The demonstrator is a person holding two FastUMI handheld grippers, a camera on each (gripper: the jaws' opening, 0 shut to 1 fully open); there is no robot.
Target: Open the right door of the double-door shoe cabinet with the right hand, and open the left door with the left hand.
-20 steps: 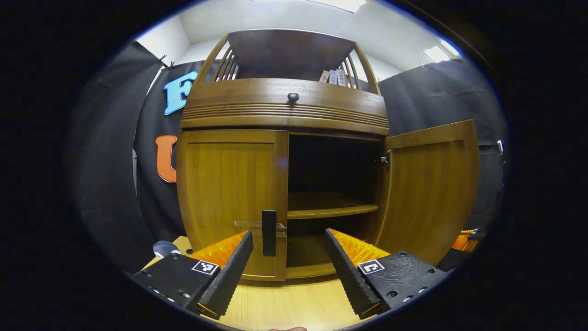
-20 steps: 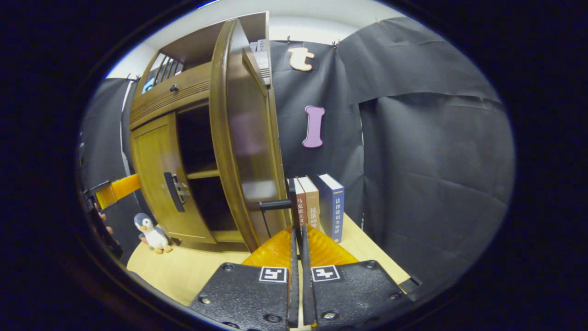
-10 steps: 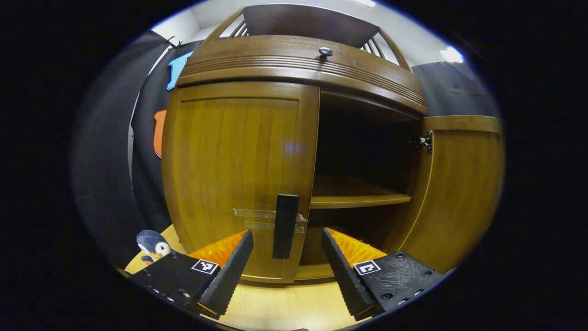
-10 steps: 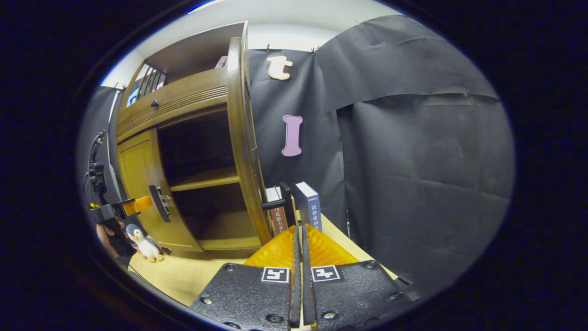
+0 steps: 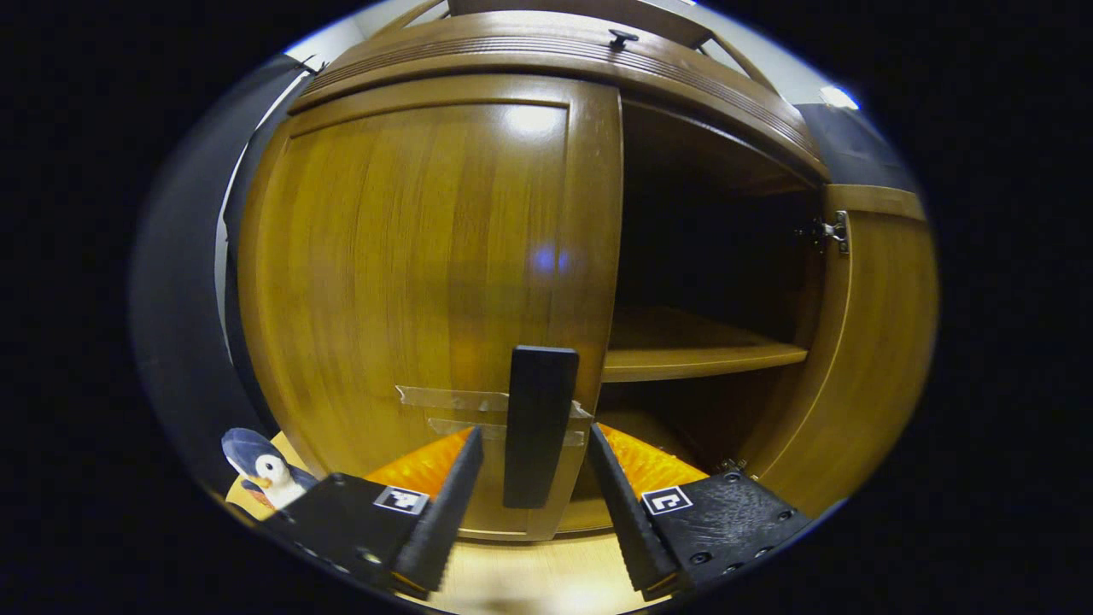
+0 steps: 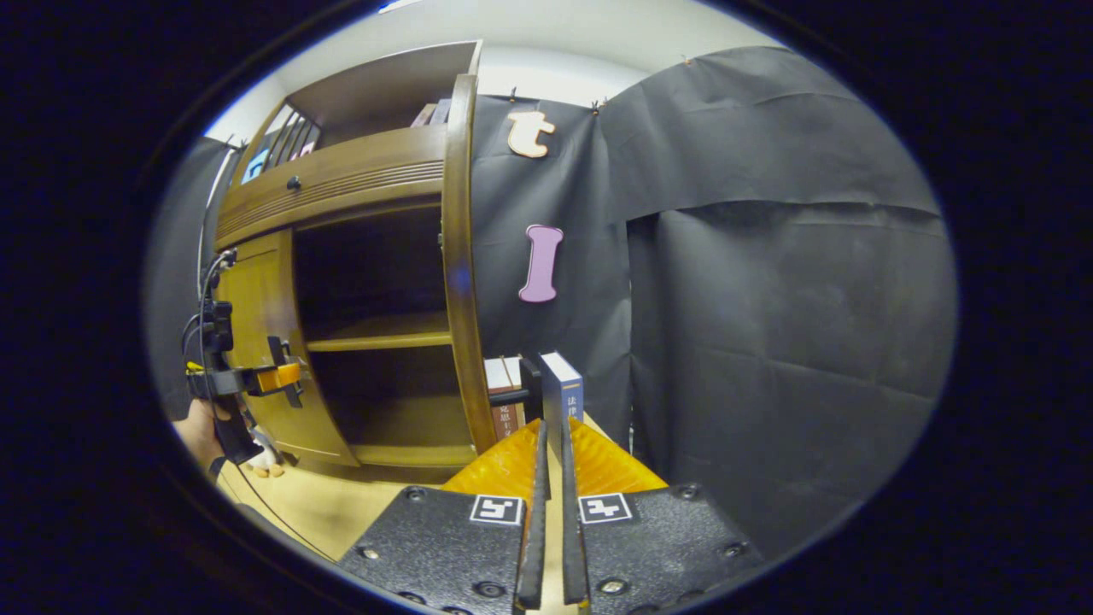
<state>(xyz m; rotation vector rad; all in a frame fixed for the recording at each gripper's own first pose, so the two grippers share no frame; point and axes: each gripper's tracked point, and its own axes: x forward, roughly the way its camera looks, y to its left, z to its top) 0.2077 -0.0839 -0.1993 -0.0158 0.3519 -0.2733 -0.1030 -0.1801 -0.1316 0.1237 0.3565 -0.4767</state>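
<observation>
The shoe cabinet (image 5: pixel 546 60) stands on the bench (image 6: pixel 324 504). Its right door (image 5: pixel 862 342) is swung wide, baring 1 inner shelf (image 5: pixel 683 354); its left door (image 5: pixel 427 282) is closed. The left hand-held gripper (image 5: pixel 529 478) is released, its 2 fingers spread either side of the left door's black handle (image 5: pixel 538 423), not touching it. The right hand-held gripper (image 6: pixel 551 461) is clenched, fingers nearly together, before the right door's black handle (image 6: pixel 521 393); whether they pinch it cannot be told. A toy penguin (image 5: pixel 256 470) sits beside the cabinet, books (image 6: pixel 546 397) behind the right door.

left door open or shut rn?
Shut. The left door sits flush across the cabinet front, its handle between the open left gripper fingers, ungripped. The right door is swung wide, baring the shelf.
</observation>
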